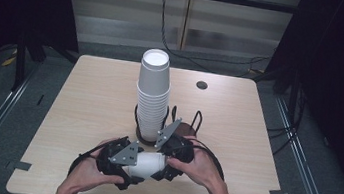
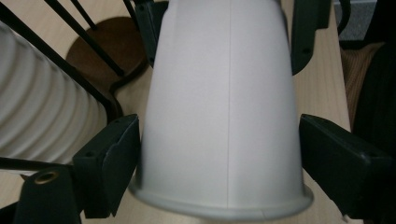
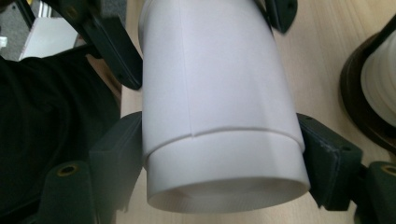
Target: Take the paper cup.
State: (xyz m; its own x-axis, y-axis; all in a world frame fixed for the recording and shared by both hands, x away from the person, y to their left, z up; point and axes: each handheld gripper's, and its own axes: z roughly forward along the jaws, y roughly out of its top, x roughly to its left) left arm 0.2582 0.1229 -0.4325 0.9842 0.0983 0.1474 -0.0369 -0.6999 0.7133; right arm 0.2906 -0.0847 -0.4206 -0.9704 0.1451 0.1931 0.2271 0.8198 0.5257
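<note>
— Pale wood table (image 1: 82,115), dark floor round it. Where is the cup?

— The white paper cup (image 1: 148,164) lies on its side just in front of the tall stack of cups (image 1: 152,94), on the person's side of it, held between the two grippers.

— Which way does it point?

— Its long axis runs level, across in front of the stack. The rolled rim faces the left gripper (image 2: 219,140) and the narrower base end faces the right gripper (image 3: 219,140). In the right gripper view a step line runs round the wall near the base; I cannot tell whether that is a second cup nested with it.

— How wide are the left jaws?

— Narrowly apart, no wider than the cup. They stand either side of the wall just above the rim, with both pads against it.

— And the right?

— The same kind of hold at the base end: one jaw on each side, pressed to the wall at the step line.

— Anything else near the stack?

— It stands in a black wire holder (image 1: 197,120) on a dark round base (image 1: 187,128), and the right gripper is just beside that base.
</note>
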